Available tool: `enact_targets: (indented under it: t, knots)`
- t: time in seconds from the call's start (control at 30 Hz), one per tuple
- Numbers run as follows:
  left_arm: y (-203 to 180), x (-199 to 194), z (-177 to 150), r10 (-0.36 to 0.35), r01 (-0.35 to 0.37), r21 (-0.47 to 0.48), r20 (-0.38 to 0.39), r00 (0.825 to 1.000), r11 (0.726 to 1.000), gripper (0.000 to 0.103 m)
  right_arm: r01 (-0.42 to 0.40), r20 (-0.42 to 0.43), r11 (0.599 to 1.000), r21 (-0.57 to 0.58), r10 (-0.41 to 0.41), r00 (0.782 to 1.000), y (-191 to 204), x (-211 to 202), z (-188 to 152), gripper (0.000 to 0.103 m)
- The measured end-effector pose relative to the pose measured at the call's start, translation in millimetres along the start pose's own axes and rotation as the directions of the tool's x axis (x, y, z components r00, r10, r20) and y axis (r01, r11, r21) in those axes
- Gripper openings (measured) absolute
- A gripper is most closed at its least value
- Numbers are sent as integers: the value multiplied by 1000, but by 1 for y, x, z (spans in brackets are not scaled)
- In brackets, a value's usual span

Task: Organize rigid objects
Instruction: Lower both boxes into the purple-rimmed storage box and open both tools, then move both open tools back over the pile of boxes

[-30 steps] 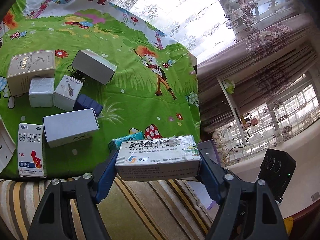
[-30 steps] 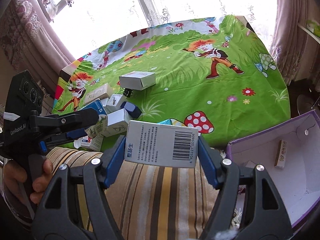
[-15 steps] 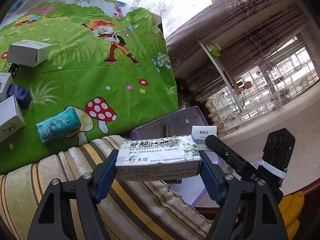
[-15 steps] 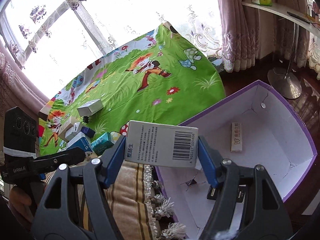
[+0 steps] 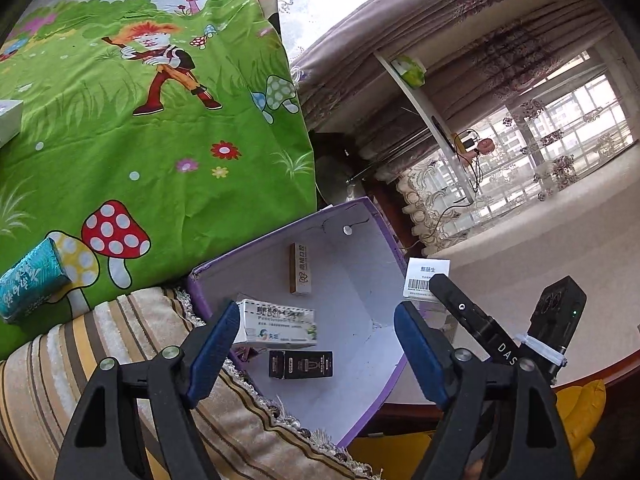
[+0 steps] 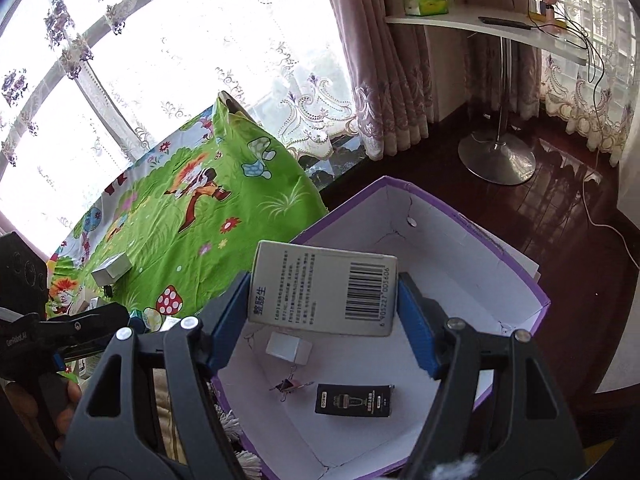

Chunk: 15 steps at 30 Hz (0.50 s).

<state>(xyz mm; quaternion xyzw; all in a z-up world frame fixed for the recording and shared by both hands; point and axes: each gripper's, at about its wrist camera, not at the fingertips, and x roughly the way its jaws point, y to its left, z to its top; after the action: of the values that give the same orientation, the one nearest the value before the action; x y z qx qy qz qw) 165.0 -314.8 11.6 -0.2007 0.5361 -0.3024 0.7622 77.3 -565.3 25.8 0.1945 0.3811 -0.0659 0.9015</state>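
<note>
Left hand-held gripper (image 5: 316, 344): released, jaws wide above purple box (image 5: 390, 240); cream carton (image 5: 278, 328) lies inside. Right hand-held gripper (image 6: 324, 312): clenched on barcode carton (image 6: 324, 292) over box. Judgement: cartons light, stiff, crushable; grip broad flat faces.

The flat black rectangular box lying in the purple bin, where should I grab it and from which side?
Grip the flat black rectangular box across its two long edges, coming straight down from above. It lies flat on the floor of the purple-rimmed cardboard bin, apart from the binder clip, with free floor along both long sides.
</note>
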Motion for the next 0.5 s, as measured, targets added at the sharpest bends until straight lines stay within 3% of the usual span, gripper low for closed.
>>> enact_targets:
  t: [0.5]
  knots:
    - [-15,-28,-12,49,-68,152,126,991,986,82,-4,-20,1000,27,4,1000,-7,1,1,80]
